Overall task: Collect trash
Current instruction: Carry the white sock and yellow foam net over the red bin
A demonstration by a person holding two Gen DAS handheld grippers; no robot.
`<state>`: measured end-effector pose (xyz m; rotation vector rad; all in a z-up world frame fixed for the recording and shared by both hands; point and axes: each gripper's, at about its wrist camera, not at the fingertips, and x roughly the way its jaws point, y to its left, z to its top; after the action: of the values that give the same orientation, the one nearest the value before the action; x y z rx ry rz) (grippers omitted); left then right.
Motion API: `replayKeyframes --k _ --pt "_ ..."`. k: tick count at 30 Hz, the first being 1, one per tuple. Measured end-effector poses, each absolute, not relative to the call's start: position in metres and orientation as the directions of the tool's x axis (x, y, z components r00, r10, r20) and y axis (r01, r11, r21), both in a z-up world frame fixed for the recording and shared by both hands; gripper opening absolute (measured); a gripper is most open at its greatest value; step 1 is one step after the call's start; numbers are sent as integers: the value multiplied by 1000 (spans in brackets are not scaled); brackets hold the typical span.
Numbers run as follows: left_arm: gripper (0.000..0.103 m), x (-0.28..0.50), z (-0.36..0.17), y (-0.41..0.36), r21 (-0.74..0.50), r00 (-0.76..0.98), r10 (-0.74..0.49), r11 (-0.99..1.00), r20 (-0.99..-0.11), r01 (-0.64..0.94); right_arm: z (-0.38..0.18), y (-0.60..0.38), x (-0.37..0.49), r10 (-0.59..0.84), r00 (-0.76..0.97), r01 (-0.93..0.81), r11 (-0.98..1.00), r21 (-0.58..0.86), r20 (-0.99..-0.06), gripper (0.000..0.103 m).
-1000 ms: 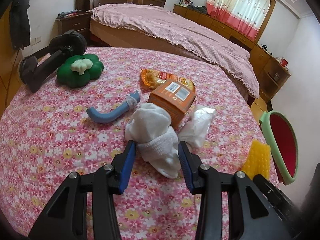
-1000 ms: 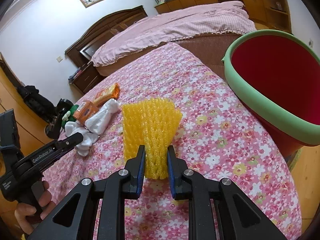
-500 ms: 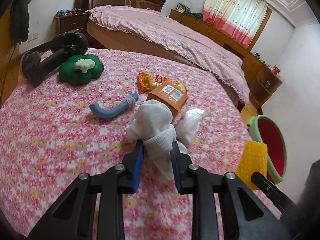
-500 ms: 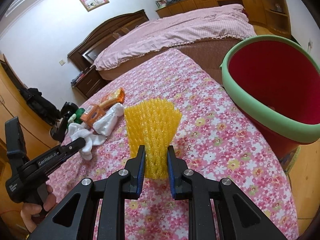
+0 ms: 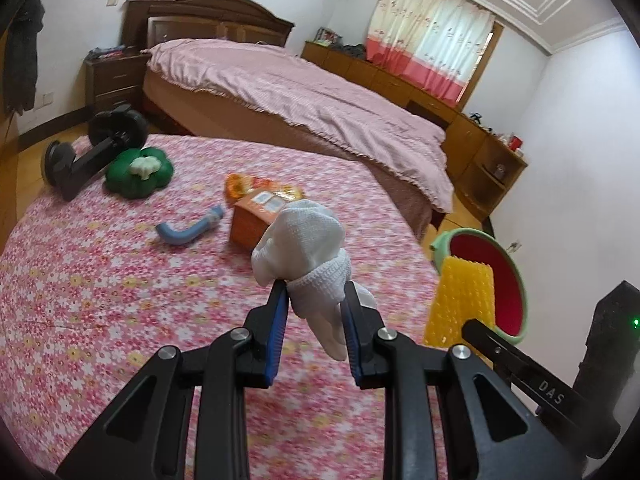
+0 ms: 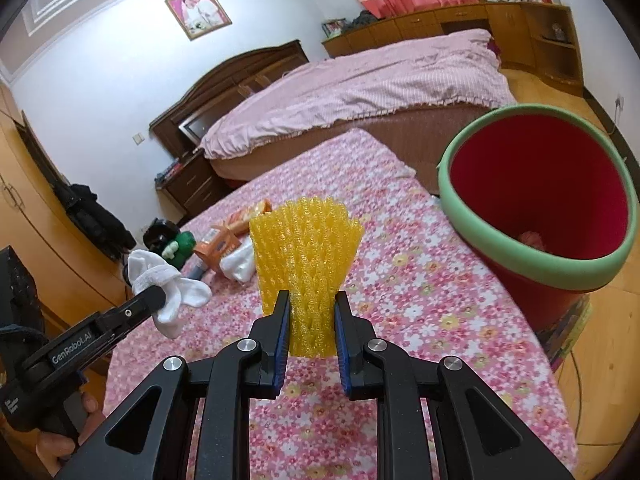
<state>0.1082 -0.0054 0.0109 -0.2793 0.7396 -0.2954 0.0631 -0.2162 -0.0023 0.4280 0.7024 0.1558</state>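
While a white sock [image 5: 308, 240] is pinched between the blue pads of the left gripper [image 5: 314, 320] and held clear of the flowered tablecloth [image 5: 100, 300], a yellow foam net [image 6: 306, 256] is clamped upright in the right gripper [image 6: 308, 324]. A red bin with a green rim [image 6: 472, 224] is seen just beside the table's edge. An orange box [image 5: 250, 228], a snack wrapper [image 5: 240, 186] and a blue tube [image 5: 188, 232] are left lying on the cloth.
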Motion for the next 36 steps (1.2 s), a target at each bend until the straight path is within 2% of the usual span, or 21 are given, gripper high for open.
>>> replayKeyframes --k 13,22,36 --pt "26 109 24 -61 -346 655 -453 890 -605 297 18 -257 40 214 817 60 892 449 -536 20" --pt "26 123 37 -112 -289 632 -490 870 -601 400 25 -297 36 128 843 137 888 439 -523 20" --pt "26 164 17 -212 -249 547 -550 811 -631 529 5 -370 41 19 831 290 837 463 -555 20"
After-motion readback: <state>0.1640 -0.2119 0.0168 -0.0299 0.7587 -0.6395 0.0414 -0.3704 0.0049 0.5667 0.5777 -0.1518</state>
